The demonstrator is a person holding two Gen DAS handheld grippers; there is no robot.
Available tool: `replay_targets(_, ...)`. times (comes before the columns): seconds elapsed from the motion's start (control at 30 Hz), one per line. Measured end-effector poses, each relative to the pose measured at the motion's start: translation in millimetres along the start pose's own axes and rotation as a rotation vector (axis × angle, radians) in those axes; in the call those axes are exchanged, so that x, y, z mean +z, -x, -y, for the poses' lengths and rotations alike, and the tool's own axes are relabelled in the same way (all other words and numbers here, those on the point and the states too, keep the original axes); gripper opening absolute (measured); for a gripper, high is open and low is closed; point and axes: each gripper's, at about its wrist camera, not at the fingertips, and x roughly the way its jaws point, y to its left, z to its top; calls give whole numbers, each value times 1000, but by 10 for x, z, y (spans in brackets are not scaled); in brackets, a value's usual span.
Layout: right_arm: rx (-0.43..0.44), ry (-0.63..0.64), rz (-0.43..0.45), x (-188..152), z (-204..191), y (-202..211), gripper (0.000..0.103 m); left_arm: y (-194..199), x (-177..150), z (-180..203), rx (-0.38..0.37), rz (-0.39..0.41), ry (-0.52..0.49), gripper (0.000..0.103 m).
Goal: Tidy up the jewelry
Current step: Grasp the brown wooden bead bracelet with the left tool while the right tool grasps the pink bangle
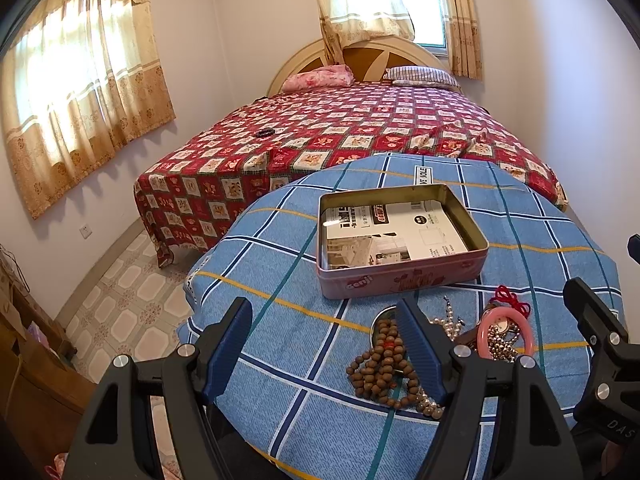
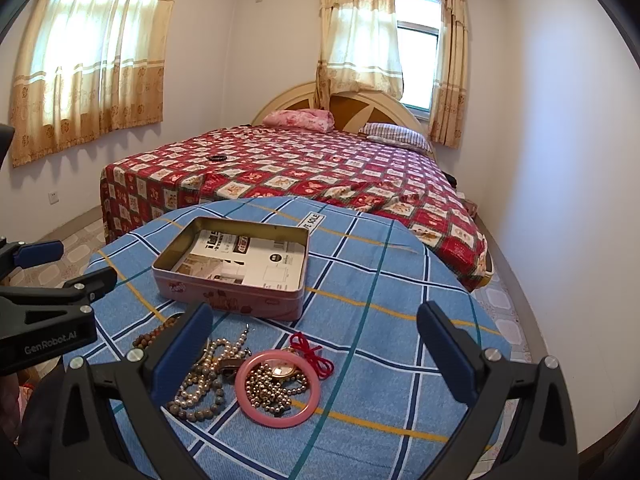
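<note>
Both sets of jaws are held spread and nothing is gripped. The left gripper [image 1: 326,344] is poised beside the wooden beads [image 1: 380,368], the right gripper [image 2: 316,356] over the pink bangle [image 2: 277,390] and pearls [image 2: 200,384], heaped near the open tin [image 2: 232,268] on the worktop [image 2: 380,360], presumably for sorting.

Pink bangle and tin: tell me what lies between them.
In the right wrist view, a red cord and bare blue cloth lie between the bangle and the tin.
</note>
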Motion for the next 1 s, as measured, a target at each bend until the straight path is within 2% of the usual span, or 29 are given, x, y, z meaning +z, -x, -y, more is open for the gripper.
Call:
replay_targets(0.2, 2, -2, -16, -90, 4, -50, 103, -60, 7, 66, 2, -18, -6, 75)
replay_targets(0.37, -1, 8, -48, -144, 43, -176, 103, -266, -35, -24, 10, -55, -5, 75)
replay_targets(0.53, -5, -15, -118, -332, 162, -420, 103, -456, -147, -28, -6, -95, -2, 75)
replay_targets(0.77, 21, -22, -168, -437, 173, -503, 103, -639, -328, 87, -50, -149, -18, 75)
replay_targets(1.0, 28, -35, -189, -467, 202, -548, 103, -500, -317, 201, -92, -98, -38, 74)
